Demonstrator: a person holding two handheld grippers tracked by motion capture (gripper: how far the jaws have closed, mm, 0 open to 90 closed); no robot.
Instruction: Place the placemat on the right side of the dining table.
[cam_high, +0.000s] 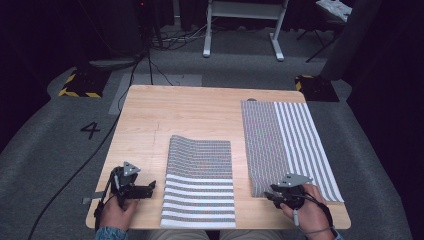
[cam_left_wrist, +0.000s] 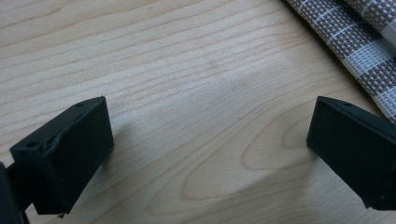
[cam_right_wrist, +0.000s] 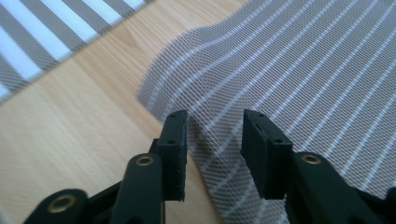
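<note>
Right gripper (cam_right_wrist: 212, 140): it sat at the near left corner of the right-hand placemat (cam_high: 290, 145), jaws parted a little, straddling the woven edge but not visibly pinching it.
Left gripper (cam_left_wrist: 210, 154): it hung over bare wood, jaws spread wide with nothing between them, and the middle placemat (cam_high: 200, 180) lay just beside it to its right.
Where the mats lay: the right-hand placemat was flat along the right side of the table (cam_high: 150, 115), its near edge close to the table's front; the middle one ran down to the front edge, its far end lifted in a slight hump.
Handling, as I judged it: light, thin woven mesh, floppy enough to drape and curl, yet springy; probably a bit slick on the wood, so it could slide before it lifted.
Where to take hold: at a corner or along a free edge, one jaw slipped under, one on top; the corner under the right gripper looked the ready spot.
Count: two placemats, two grippers, one table.
</note>
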